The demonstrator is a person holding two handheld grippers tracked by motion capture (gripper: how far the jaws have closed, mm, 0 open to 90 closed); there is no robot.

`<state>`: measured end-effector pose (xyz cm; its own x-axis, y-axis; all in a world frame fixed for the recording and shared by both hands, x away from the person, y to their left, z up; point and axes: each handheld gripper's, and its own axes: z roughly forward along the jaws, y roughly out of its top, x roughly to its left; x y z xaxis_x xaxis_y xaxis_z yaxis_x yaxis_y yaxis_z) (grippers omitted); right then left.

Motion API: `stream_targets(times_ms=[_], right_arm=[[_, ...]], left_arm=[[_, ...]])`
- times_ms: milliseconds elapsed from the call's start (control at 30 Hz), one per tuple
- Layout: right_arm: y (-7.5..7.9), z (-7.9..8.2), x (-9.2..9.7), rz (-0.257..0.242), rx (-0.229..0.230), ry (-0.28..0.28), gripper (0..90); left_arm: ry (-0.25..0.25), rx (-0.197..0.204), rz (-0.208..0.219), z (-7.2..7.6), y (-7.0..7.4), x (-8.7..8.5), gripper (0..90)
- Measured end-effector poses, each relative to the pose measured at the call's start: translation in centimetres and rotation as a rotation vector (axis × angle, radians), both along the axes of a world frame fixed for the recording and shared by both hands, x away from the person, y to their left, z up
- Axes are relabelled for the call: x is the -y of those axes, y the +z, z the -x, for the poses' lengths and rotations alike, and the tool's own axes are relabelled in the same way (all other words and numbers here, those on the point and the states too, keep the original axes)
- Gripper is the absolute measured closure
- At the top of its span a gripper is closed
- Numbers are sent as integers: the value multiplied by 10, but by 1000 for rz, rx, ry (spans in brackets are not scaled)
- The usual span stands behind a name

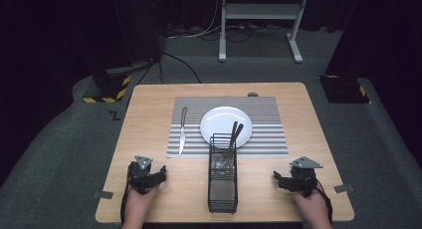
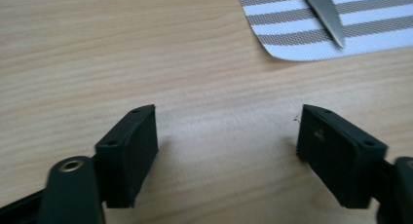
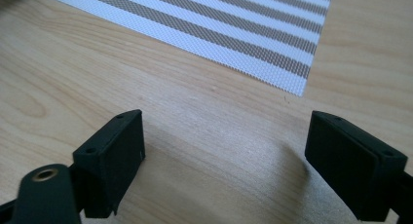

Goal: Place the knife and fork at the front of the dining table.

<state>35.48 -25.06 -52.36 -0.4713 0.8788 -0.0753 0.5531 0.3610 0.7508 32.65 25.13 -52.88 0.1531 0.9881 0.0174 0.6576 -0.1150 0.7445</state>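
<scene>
Wooden table (image 1: 149,97) carries a striped mat (image 1: 263,134) with a plate (image 1: 219,120), a knife (image 1: 182,131) left of it, and a wire caddy (image 1: 222,181) holding what looks like a fork. Left gripper (image 1: 158,175) and right gripper (image 1: 278,179) rest near, jaws wide, empty.

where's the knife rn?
High view: the knife lies on the left part of the striped mat, just left of the white plate, lengthwise toward the person. Its tip also shows at the top of the left gripper view.
</scene>
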Motion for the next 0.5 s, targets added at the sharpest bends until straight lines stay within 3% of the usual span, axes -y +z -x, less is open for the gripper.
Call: stream_targets(times_ms=[100,133,267,500], right_arm=[[3,8,-4,-8,55,24,137],[4,10,-5,-18,61,29,134],[20,23,-16,-47,173,37,129],[44,31,-32,-95,284,77,123]], left_arm=[[-28,-18,19,1,-1,3,143],[-34,-17,15,1,-1,4,144],[-36,-21,17,1,-1,4,135],[-41,-23,15,1,-1,4,131]])
